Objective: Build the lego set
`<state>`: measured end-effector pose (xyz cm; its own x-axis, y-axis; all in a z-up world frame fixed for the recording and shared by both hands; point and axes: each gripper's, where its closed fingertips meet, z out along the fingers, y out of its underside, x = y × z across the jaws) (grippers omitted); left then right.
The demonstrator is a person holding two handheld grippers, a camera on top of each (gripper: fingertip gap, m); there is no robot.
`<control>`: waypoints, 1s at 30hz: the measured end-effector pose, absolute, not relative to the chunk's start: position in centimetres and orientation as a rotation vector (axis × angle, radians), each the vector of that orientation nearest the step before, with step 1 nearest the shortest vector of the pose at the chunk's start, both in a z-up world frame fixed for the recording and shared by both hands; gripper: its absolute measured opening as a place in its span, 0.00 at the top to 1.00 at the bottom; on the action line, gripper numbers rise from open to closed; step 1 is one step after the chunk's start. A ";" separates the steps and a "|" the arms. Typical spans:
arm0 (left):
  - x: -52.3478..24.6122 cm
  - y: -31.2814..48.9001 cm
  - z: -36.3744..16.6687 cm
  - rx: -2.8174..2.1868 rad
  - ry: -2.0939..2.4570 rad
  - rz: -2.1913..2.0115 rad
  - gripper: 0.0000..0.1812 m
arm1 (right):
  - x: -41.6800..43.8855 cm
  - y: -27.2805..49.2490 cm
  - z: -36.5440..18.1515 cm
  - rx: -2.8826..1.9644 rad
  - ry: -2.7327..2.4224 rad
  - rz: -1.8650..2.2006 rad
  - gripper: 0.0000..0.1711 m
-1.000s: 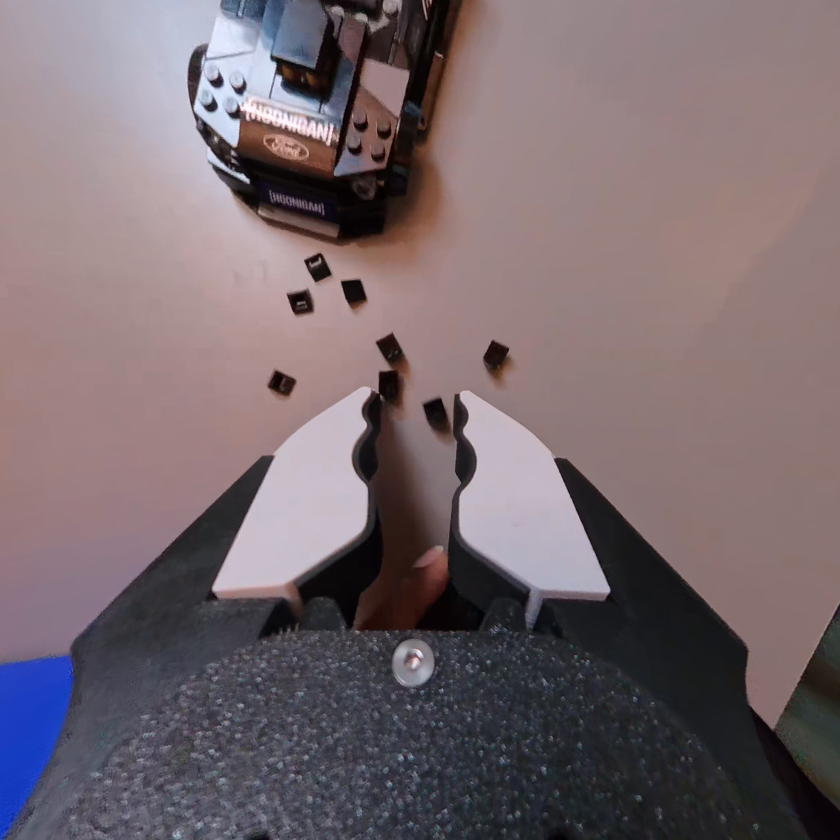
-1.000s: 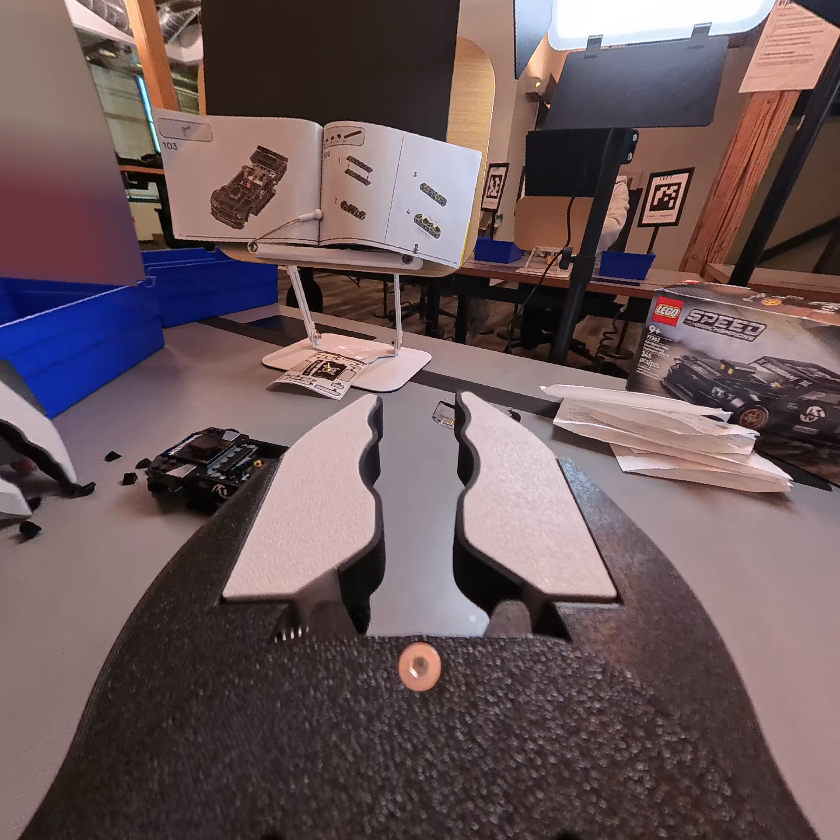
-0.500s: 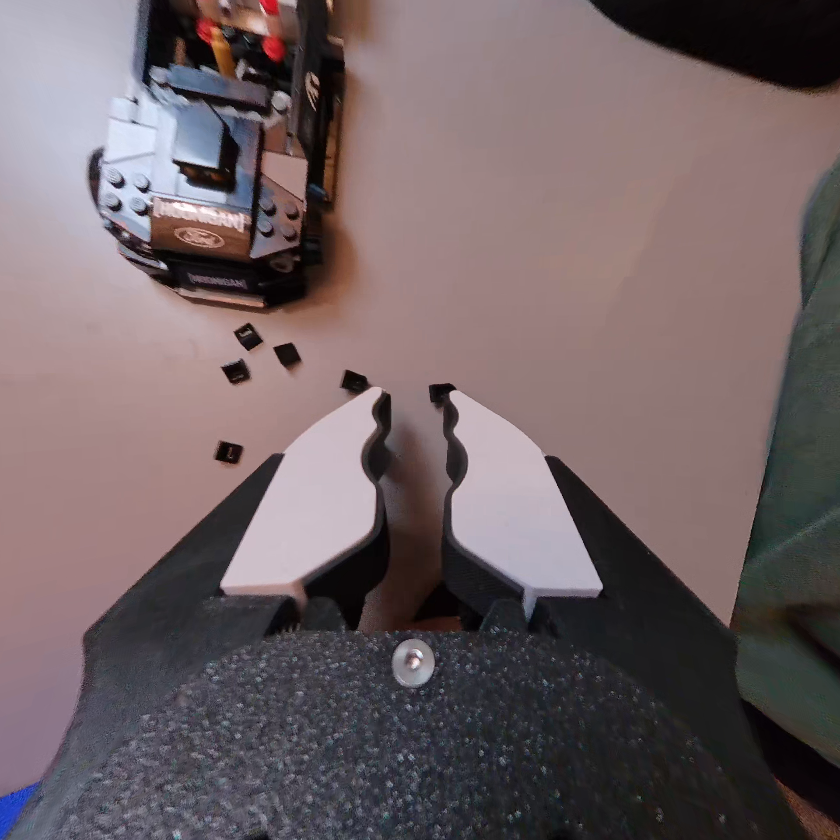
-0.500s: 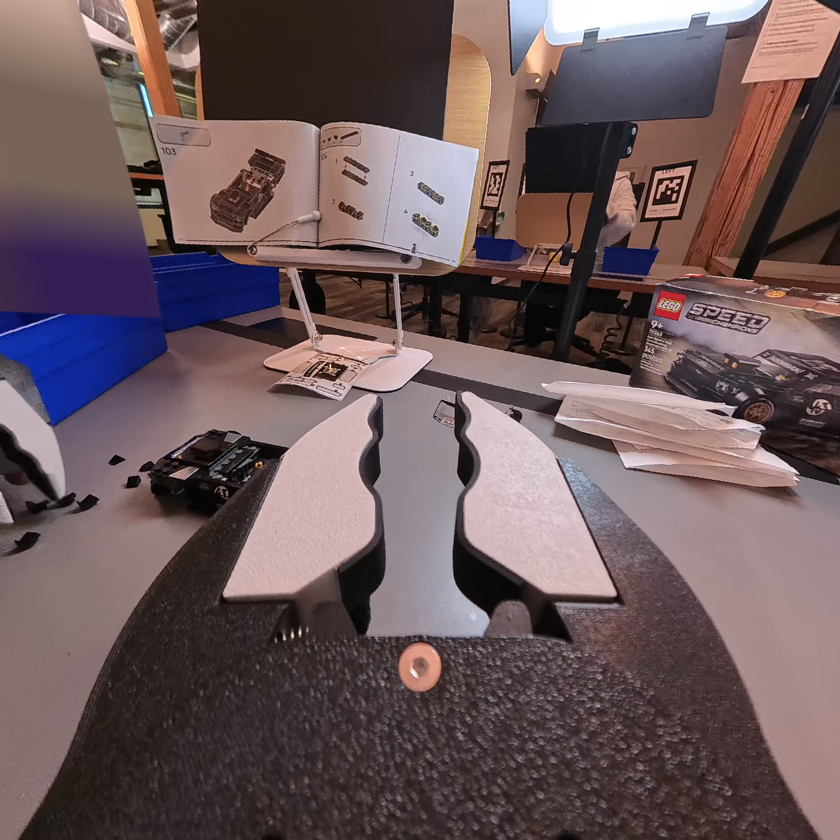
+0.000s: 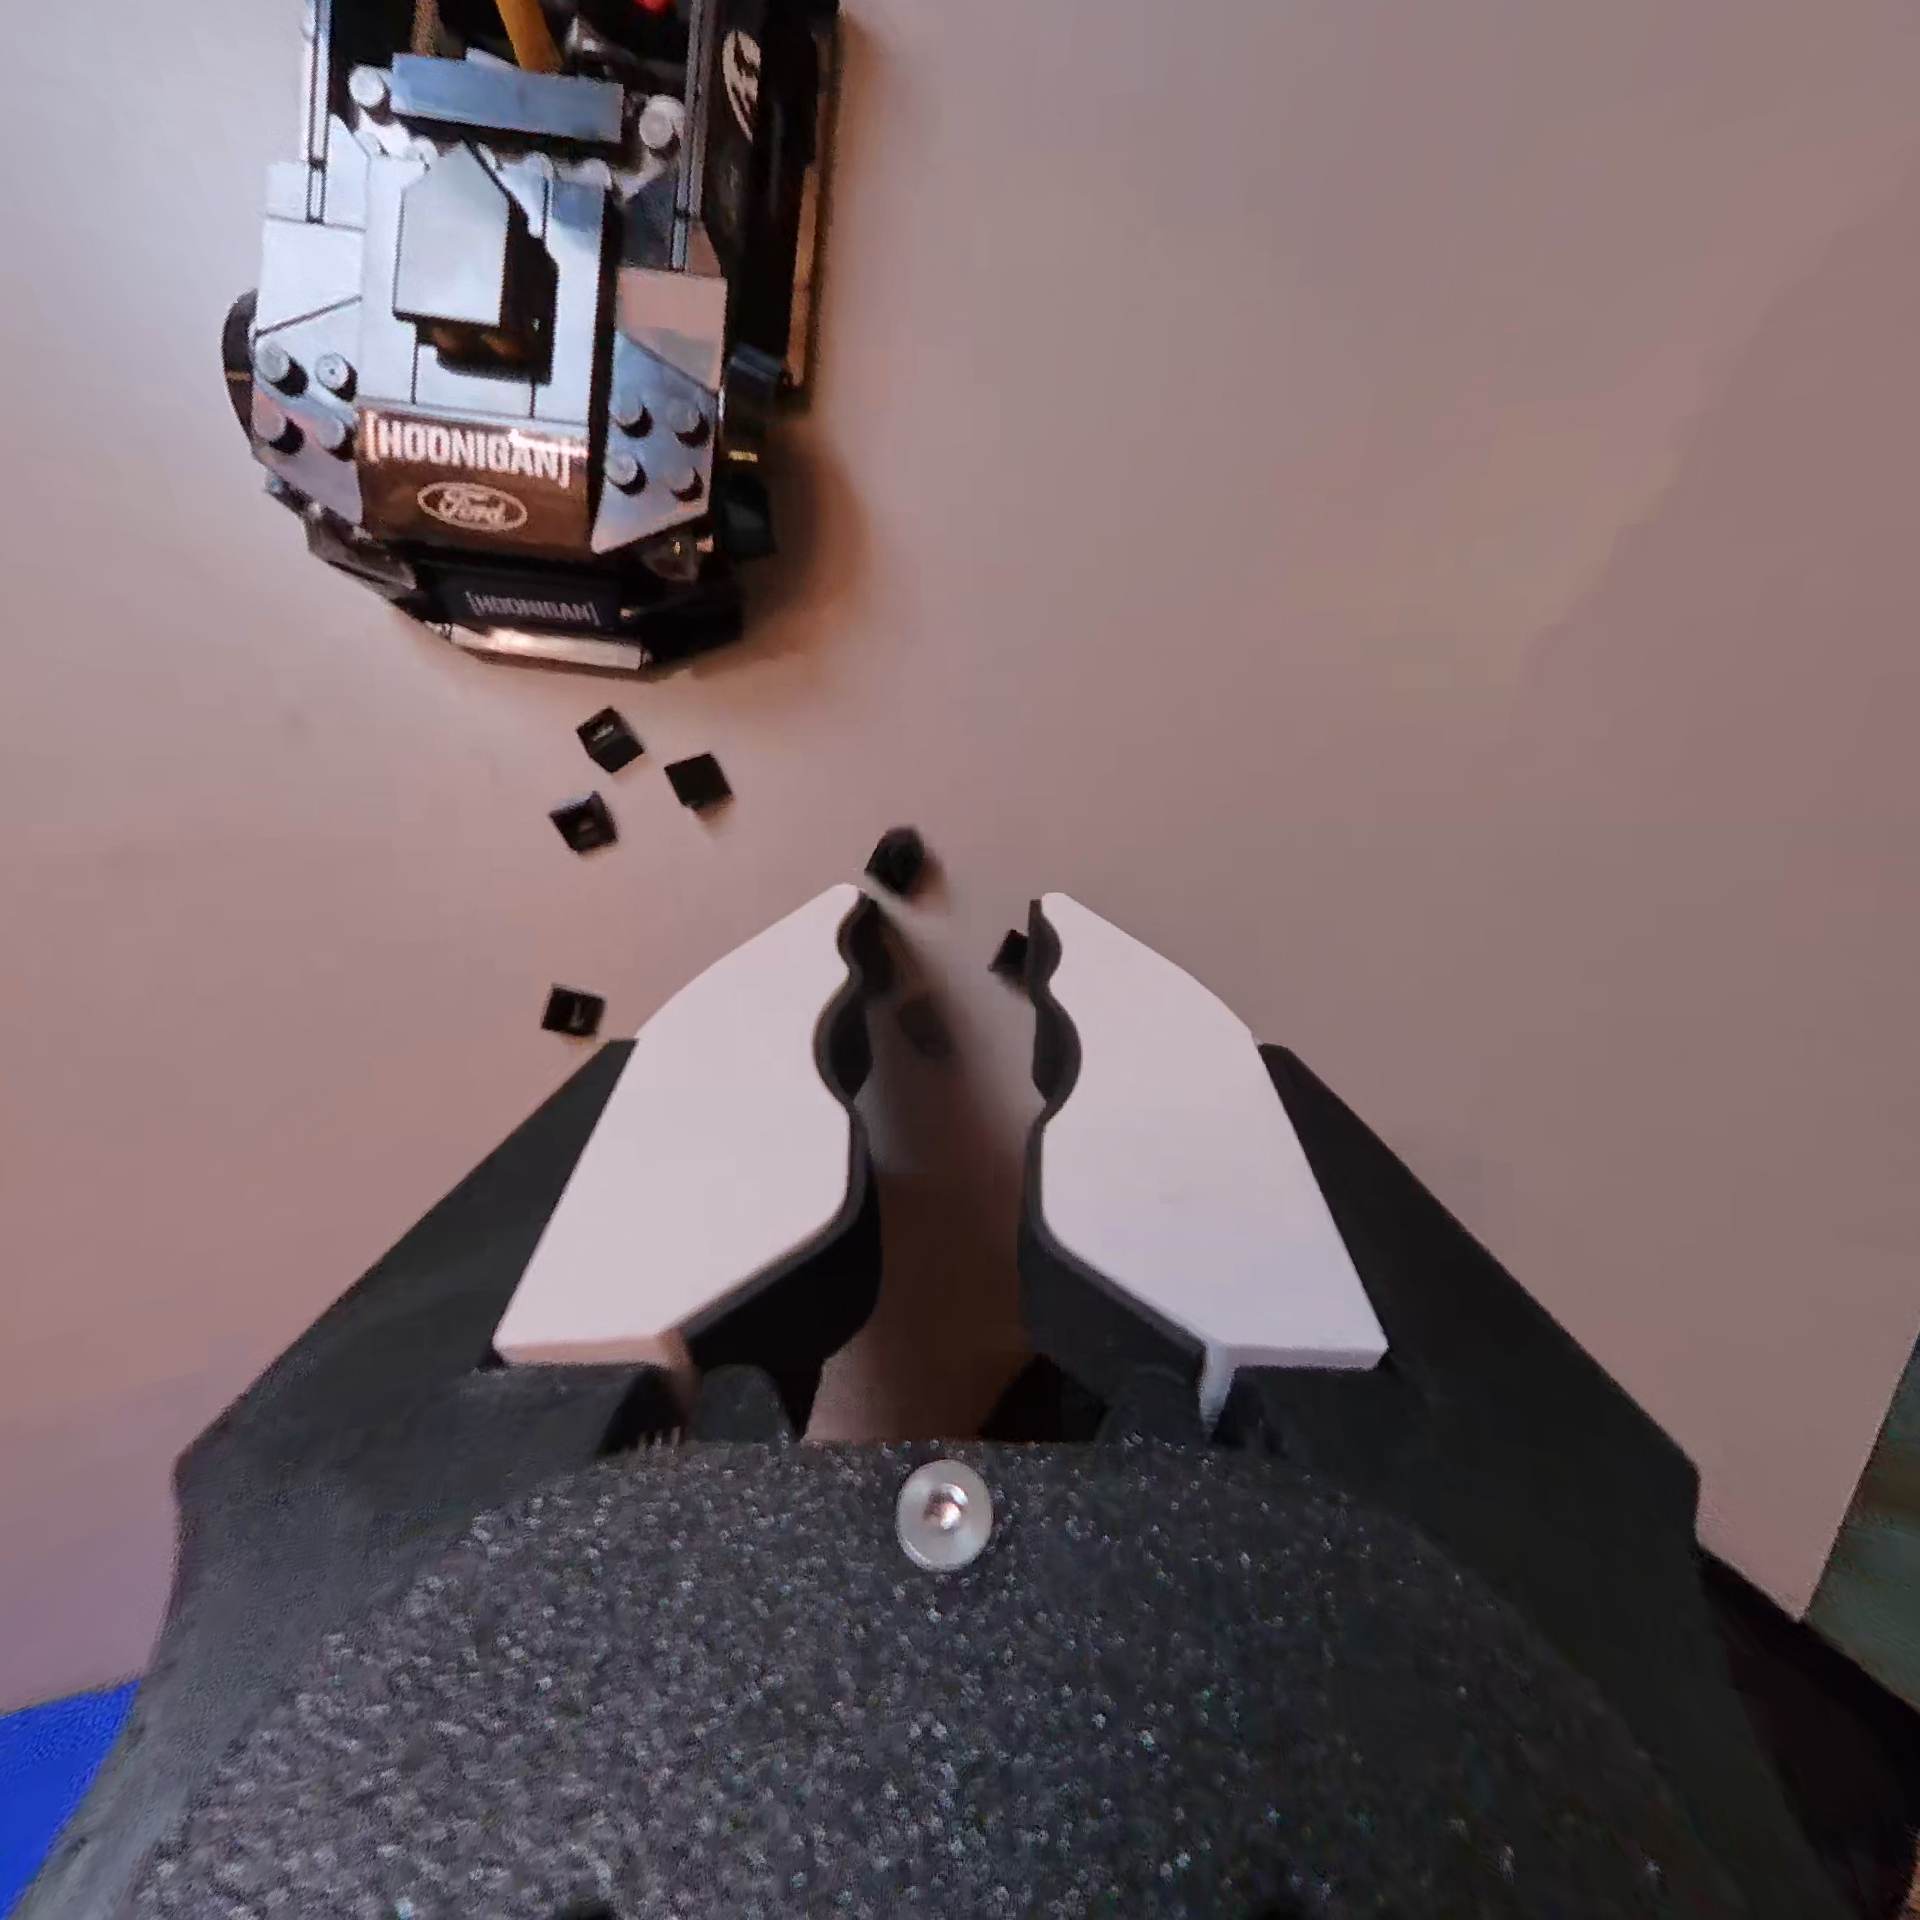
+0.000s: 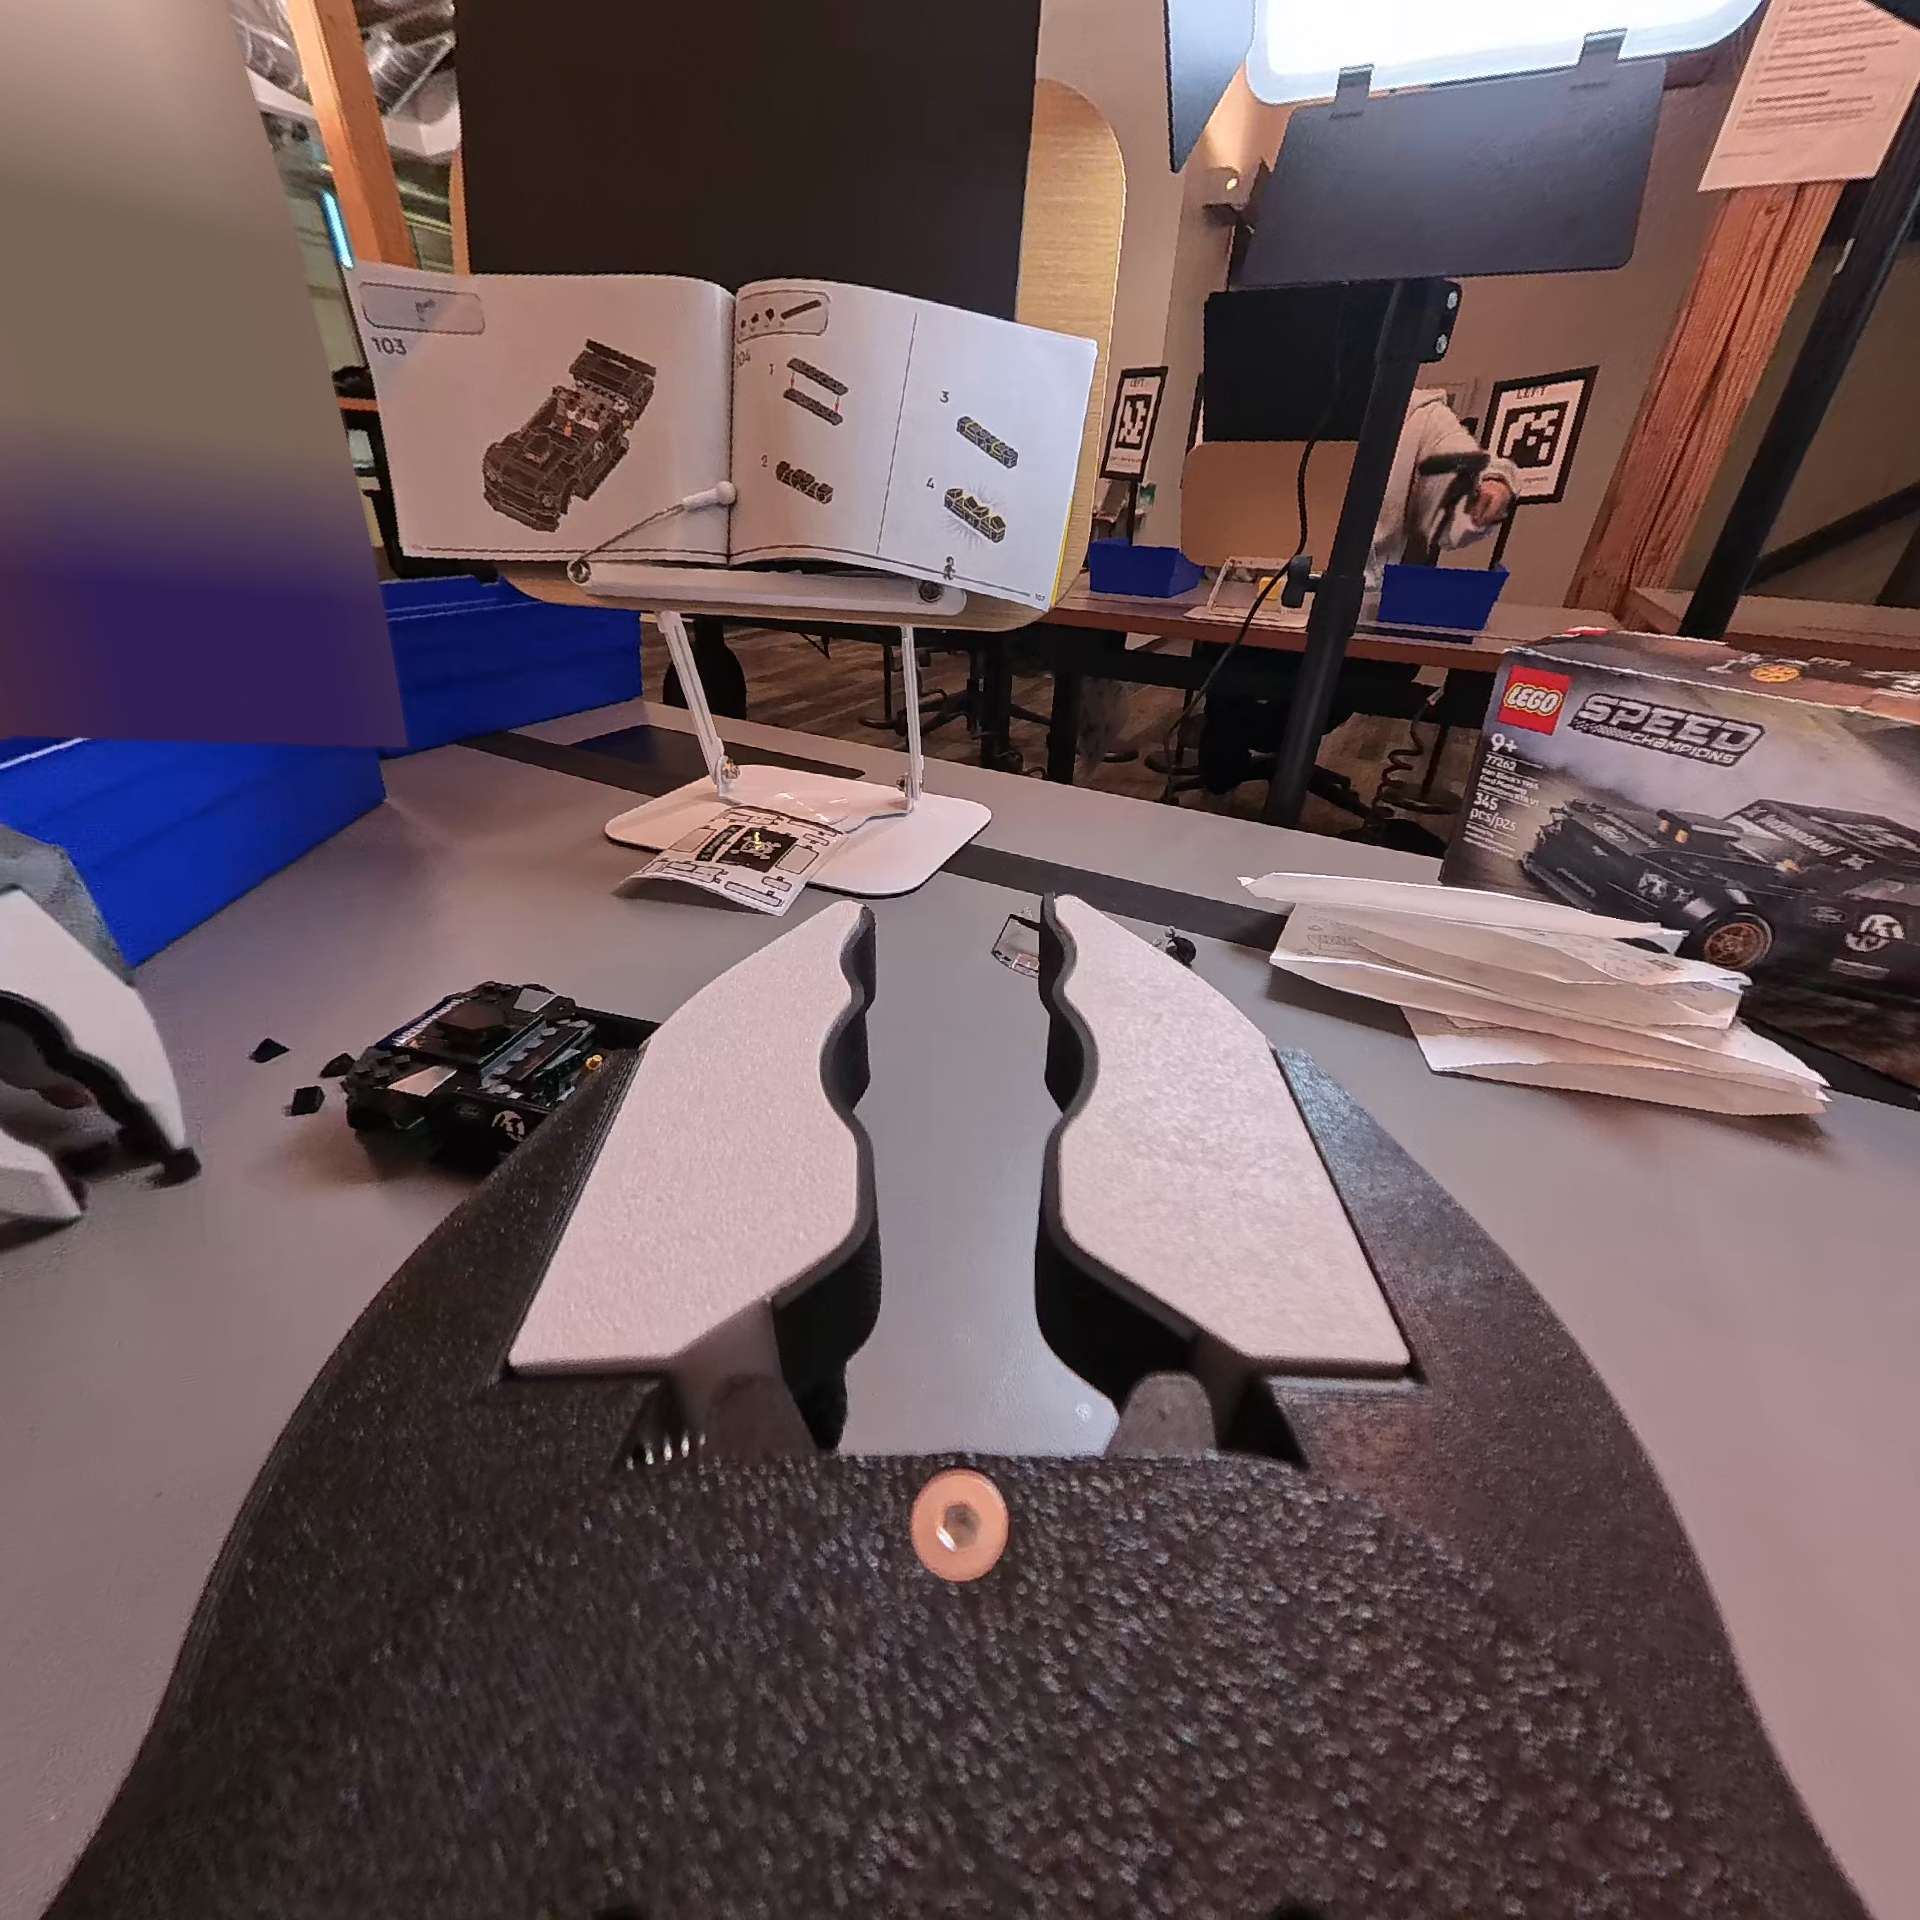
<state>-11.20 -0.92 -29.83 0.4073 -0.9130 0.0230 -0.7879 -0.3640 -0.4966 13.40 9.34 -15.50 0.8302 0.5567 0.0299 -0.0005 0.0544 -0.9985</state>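
Left wrist view: left gripper (image 5: pixel 951 920), fingers spread, empty, low over grey table (image 5: pixel 1351 623). Small black pieces: seven counted, some blurred; one (image 5: pixel 896 860) just beyond the tips, one (image 5: pixel 1010 951) beside the right finger. Judged light, rigid, slippery; pinch across flat sides. Part-built black car (image 5: pixel 499 343), one, far left; likely fragile at loose plates. Right gripper (image 6: pixel 956 940), fingers spread, empty.

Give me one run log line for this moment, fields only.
left gripper: open, over loose black pieces | right gripper: open, empty | car: untouched
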 end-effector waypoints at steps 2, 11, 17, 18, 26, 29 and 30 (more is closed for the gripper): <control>-11.7 -0.8 -29.6 -2.243 1.455 -0.379 0.88 | 13.4 9.3 -15.5 -1.467 -0.471 0.447 0.82; -11.4 0.2 -27.3 -2.146 1.352 -0.348 0.85 | 13.2 9.2 -15.5 -1.465 -0.478 0.448 0.82; -9.2 0.8 -29.0 -2.128 1.387 -0.331 0.89 | 13.1 9.2 -15.4 -1.463 -0.483 0.446 0.83; -9.2 0.9 -29.2 -2.149 1.385 -0.335 0.91 | 13.2 9.2 -15.4 -1.462 -0.482 0.446 0.83; -12.2 -0.2 -28.4 -2.229 1.376 -0.295 0.90 | 13.2 9.1 -15.3 -1.457 -0.481 0.451 0.82; -13.0 -0.5 -25.5 -2.178 1.261 -0.347 0.85 | 13.1 9.1 -15.3 -1.460 -0.482 0.452 0.82; -13.6 -0.4 -24.5 -2.160 1.214 -0.343 0.85 | 13.1 9.1 -15.4 -1.461 -0.483 0.451 0.82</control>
